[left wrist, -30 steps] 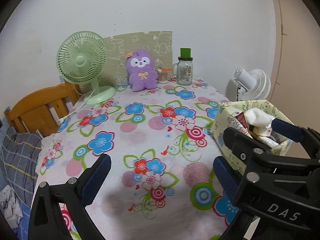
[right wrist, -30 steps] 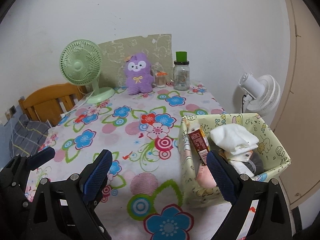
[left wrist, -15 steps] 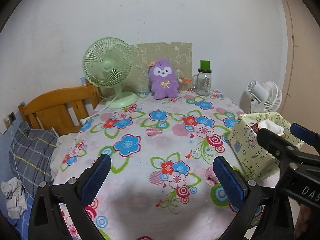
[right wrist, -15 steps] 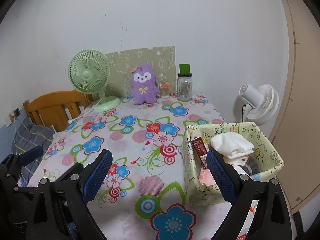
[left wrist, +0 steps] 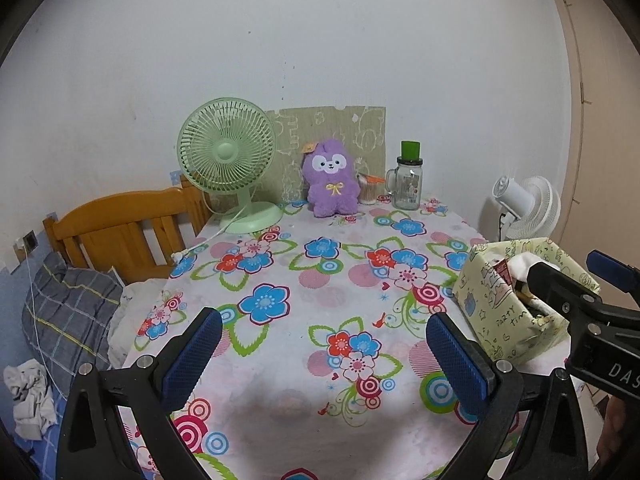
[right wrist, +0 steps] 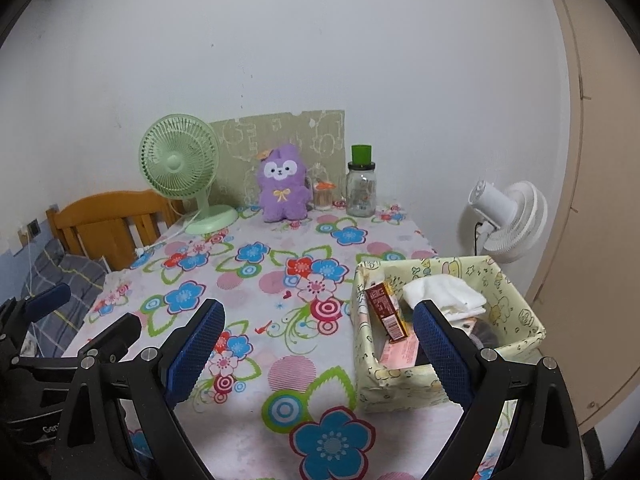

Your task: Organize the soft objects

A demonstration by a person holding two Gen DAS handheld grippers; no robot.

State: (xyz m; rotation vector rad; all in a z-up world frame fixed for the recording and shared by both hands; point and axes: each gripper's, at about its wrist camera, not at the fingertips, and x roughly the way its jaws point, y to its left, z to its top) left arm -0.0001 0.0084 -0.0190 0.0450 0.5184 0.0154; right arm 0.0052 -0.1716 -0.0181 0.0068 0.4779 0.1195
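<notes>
While you hover both grippers, left gripper [left wrist: 320,344] and right gripper [right wrist: 316,344], fingers spread and empty, the purple plush [right wrist: 283,182] waits at 12 o'clock, fabric bin [right wrist: 516,280] at 3 o'clock for drop-off.

A home bedroom is shown: a wooden slatted headboard [left wrist: 120,232] and a grey checked pillow [left wrist: 68,320] are seen beside a worktop covered by a flowered cloth [left wrist: 320,300], on which a purple plush toy [left wrist: 330,184] and a green desk fan [left wrist: 228,160] are kept.

Green fan [left wrist: 226,156], glass jar [left wrist: 408,181] at table's far edge; white fan [right wrist: 507,217] beyond.
</notes>
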